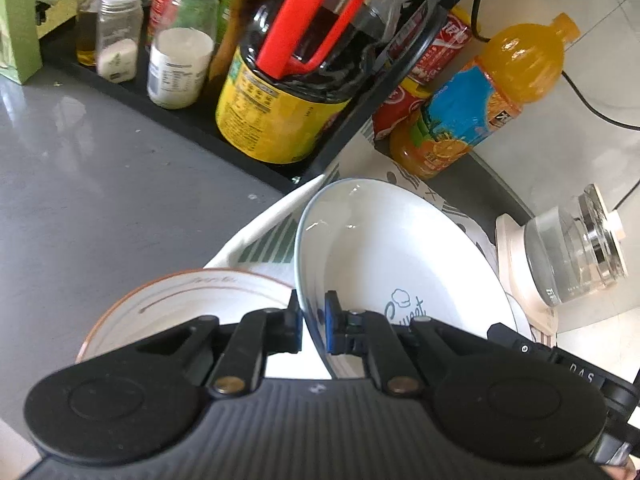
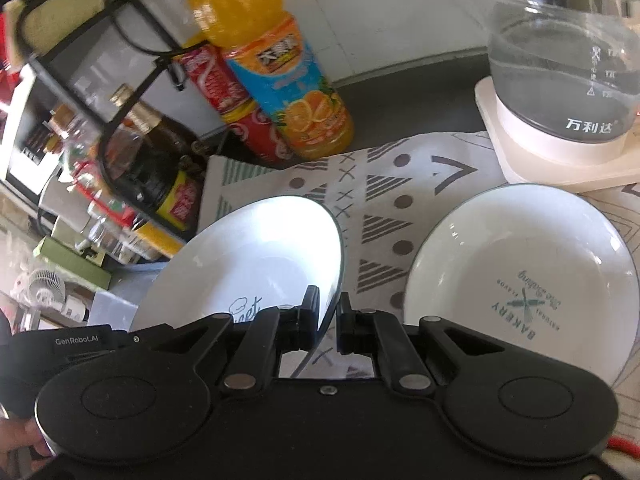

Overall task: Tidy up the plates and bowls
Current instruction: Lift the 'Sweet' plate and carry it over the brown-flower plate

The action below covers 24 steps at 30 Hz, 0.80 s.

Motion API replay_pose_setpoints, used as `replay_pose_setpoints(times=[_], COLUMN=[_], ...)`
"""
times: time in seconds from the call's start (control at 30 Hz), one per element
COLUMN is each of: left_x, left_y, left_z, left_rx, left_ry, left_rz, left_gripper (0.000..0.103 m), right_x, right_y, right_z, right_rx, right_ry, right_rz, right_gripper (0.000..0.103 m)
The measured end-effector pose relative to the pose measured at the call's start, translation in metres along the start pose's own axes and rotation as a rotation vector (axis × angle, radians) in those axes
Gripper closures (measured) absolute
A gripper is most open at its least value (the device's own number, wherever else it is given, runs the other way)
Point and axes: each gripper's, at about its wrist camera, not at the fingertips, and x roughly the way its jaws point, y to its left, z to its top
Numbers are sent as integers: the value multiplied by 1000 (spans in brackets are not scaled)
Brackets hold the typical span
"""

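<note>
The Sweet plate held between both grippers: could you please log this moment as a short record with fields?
held item: Sweet plate, tilted, lifted off the patterned mat
left gripper: fingers clamp its left rim
right gripper: fingers clamp its right rim
other dishes: Bakery plate flat on the mat; orange-rimmed bowl by the left gripper
behind: orange juice bottle, glass kettle

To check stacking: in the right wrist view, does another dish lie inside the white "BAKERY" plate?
No, the white "BAKERY" plate holds nothing; only its printed logo shows.
</note>
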Motion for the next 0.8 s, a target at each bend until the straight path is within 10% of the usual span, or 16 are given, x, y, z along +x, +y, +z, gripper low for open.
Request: replay_pose_setpoints(times=[0.8], left_x=[-66], left_y=[69], left_z=[-54], left_rx=[2], left_ry=[-6], left_rz=[-20], left_gripper=[95], right_x=[-33], right_y=[50], right_z=[-89], right_rx=[-39], right_ry=[-53], right_rz=[6], right_gripper=[95])
